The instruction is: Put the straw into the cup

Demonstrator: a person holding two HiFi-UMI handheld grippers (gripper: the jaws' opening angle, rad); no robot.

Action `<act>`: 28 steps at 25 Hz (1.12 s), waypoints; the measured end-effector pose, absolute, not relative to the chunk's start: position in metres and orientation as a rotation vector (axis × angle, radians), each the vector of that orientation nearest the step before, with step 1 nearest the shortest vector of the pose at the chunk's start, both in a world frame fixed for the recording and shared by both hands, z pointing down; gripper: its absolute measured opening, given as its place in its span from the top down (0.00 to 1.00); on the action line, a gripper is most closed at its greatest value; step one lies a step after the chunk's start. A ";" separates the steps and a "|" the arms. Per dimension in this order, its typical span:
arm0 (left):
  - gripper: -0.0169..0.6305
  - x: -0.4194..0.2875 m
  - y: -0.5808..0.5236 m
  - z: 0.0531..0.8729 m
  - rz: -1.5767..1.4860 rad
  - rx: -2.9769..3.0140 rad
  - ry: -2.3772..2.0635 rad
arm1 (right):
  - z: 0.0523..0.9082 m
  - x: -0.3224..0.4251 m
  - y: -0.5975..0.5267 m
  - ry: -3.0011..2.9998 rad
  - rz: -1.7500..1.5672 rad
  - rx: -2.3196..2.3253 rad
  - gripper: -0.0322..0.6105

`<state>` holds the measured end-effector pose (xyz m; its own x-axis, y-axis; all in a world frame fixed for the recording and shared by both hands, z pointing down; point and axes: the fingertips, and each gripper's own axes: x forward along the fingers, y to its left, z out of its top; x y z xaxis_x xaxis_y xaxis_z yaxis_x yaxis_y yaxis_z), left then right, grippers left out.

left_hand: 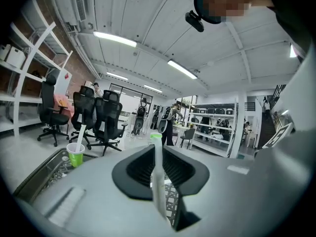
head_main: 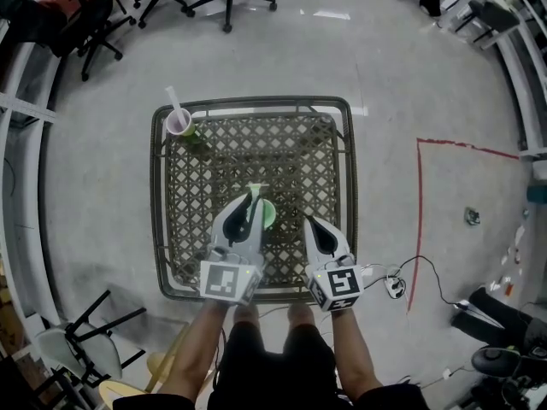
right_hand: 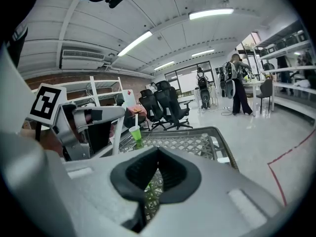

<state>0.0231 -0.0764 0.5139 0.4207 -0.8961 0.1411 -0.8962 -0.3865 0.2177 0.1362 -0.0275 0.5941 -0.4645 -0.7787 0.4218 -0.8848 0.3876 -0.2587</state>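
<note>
The left gripper [head_main: 249,203] pinched a straw [left_hand: 157,174] upright right by the green cup [head_main: 268,215] on the lattice table [head_main: 349,186], the right gripper [head_main: 311,225] pressed together and empty alongside, so insertion seemed under way, and next would call for lowering the straw's end into the cup's mouth.

Upright white straw [left_hand: 156,142] pinched in the jaws of the left hand-held gripper [left_hand: 158,158], green cup [left_hand: 75,155] far left
</note>
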 end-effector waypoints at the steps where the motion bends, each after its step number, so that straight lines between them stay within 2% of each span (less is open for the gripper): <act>1: 0.89 0.023 -0.078 0.517 0.001 2.417 -1.565 | 0.596 0.136 -0.027 -2.414 0.668 1.476 0.95; 28: 0.88 0.021 -0.086 0.575 0.048 2.398 -1.619 | 0.622 0.137 -0.023 -2.386 0.702 1.473 0.95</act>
